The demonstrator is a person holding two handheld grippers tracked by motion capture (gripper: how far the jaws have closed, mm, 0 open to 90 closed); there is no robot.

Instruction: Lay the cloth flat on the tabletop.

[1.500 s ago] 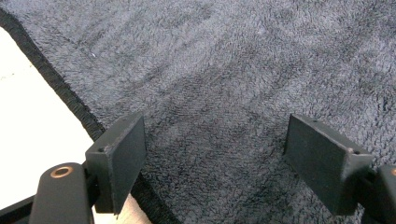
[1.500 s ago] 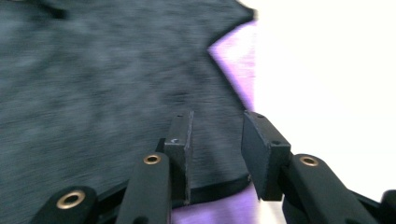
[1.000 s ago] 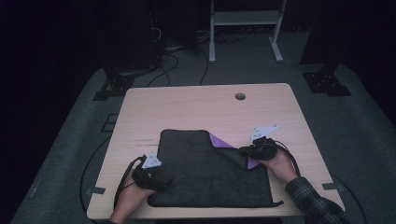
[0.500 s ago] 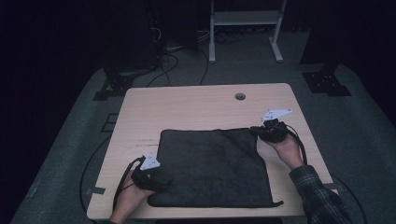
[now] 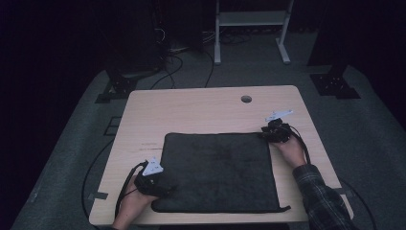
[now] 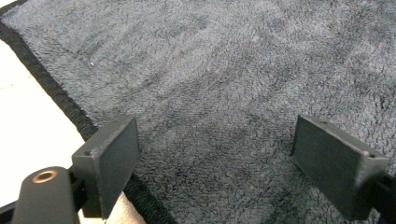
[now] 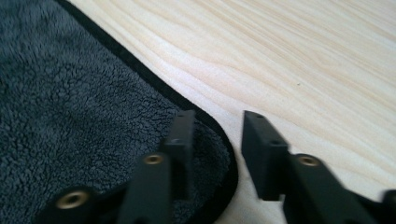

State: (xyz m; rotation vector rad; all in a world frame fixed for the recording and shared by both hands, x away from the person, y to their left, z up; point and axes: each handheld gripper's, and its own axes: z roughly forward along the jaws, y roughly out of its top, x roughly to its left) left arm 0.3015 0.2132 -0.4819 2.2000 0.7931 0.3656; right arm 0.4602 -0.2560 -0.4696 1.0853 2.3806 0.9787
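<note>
Dark grey towel (image 5: 215,170) is laid flat on the worktop (image 5: 191,110). Left gripper (image 5: 152,179) is held wide open over its near corner. Right gripper (image 5: 274,133), its jaws just opened, is set at the far corner, gripping nothing.

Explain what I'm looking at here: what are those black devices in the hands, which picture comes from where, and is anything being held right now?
A person sits at a wooden table, holding a hand-operated gripper in each hand. The high view looks down from above: the left gripper sits at the near left corner of a dark grey towel, the right gripper at its far right corner. The other two pictures come from cameras riding on each gripper, looking along its fingers. The left gripper's fingers stand wide apart over the towel, gripping nothing. The right gripper's fingers have just been opening; the towel's corner lies flat beneath them, released. The towel is spread flat, nothing held.
</note>
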